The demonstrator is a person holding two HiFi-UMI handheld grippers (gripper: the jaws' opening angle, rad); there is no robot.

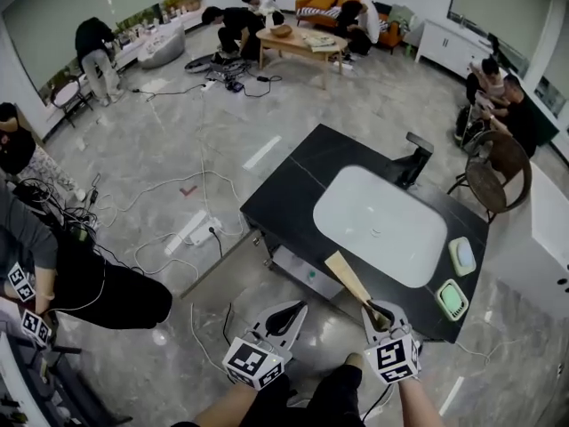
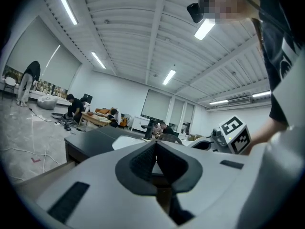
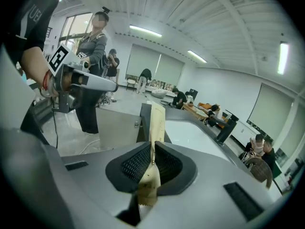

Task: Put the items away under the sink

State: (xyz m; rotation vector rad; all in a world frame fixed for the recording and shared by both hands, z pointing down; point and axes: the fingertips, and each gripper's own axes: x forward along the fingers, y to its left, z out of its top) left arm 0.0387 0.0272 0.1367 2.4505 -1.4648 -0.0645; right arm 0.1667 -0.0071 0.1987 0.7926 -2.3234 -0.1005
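Head view, wooden spatula [image 1: 347,277] handle hidden in right gripper [image 1: 378,315], under-sink shelf [image 1: 298,268] half-hidden

An orange sofa [image 1: 331,1] is noted at the far wall, with a wooden coffee table [image 1: 298,43] just before it. Several persons [image 1: 238,23] are gathered around that table. A further person [image 1: 96,50] is seen bent over by the left wall. A white power strip [image 1: 194,230] and loose cables [image 1: 169,89] are laid across the grey marble floor [image 1: 356,105]. A round wicker chair [image 1: 498,181] is placed at the right, near two seated persons [image 1: 498,92]. A white cabinet [image 1: 449,41] is set against the far right wall.
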